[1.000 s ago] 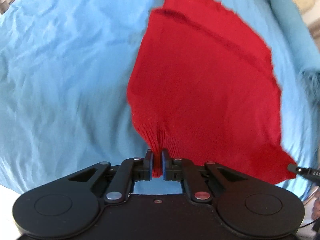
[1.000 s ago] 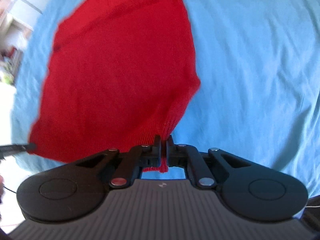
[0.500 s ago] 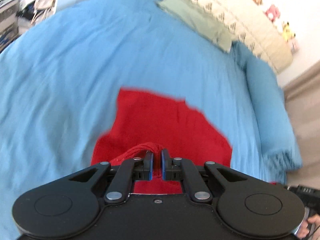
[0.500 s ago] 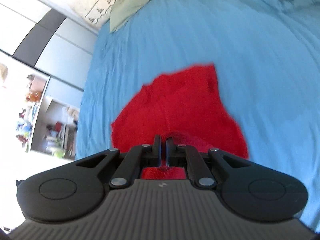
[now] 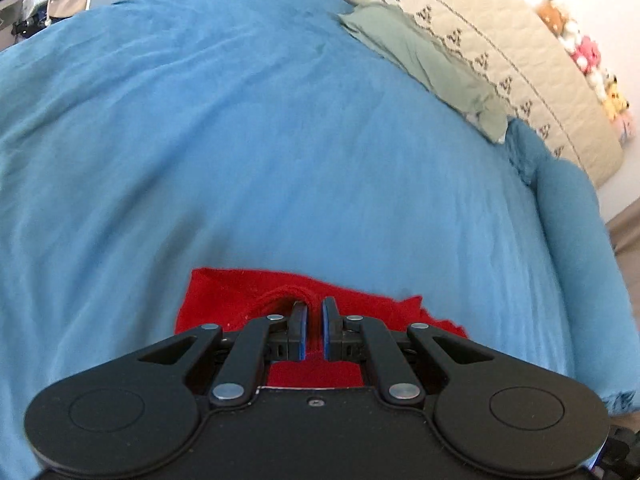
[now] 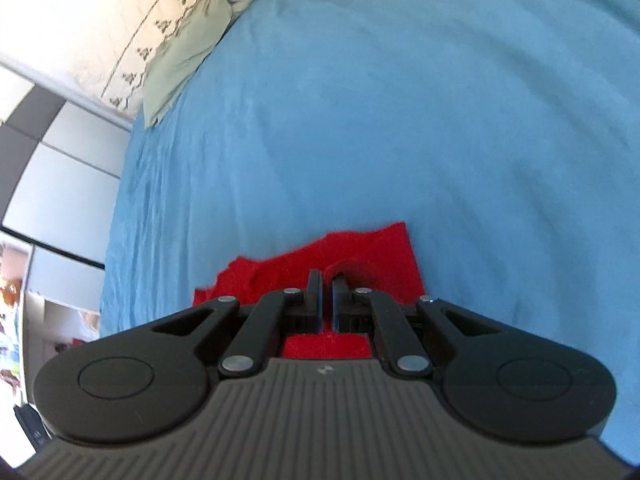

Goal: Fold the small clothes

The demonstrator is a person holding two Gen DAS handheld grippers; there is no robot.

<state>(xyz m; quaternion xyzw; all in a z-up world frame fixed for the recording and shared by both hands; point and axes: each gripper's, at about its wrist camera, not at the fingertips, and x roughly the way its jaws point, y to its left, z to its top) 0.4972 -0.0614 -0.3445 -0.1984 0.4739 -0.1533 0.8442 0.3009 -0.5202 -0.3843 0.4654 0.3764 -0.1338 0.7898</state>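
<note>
Bedroom, with a wide bed [image 5: 280, 140] under a wrinkled blue cover filling most of both views. Beige quilted headboard [image 5: 500, 52] with a dark stitched pattern curving across the upper right of the left wrist view, a pale green pillow [image 5: 420, 64] lying against it on the blue cover. Small plush toys [image 5: 588, 56] lined up at the far right edge, blurred. Same pillow [image 6: 188, 40] and headboard [image 6: 132, 28] in the upper left of the right wrist view, grey and white wardrobe panels [image 6: 60, 168] down the left edge.

Red knitted garment [image 5: 240, 300] lying on the bed at lower centre of the left wrist view, just ahead of and under the left gripper [image 5: 314, 320]. Black fingers [image 5: 299, 320] with blue inner pads set close together, a narrow gap between them showing red knit, with a raised loop of the fabric bunched at the tips; seemingly pinched on that fold, though the contact is partly hidden.

In the right wrist view, the red garment [image 6: 360, 252] at lower centre, its far edge stepped and its right corner square. Right gripper [image 6: 327, 284] low over it, fingers [image 6: 315, 292] nearly closed with a thin slit between, a small hump of red knit rising at the right finger's tip, apparently held there.
</note>
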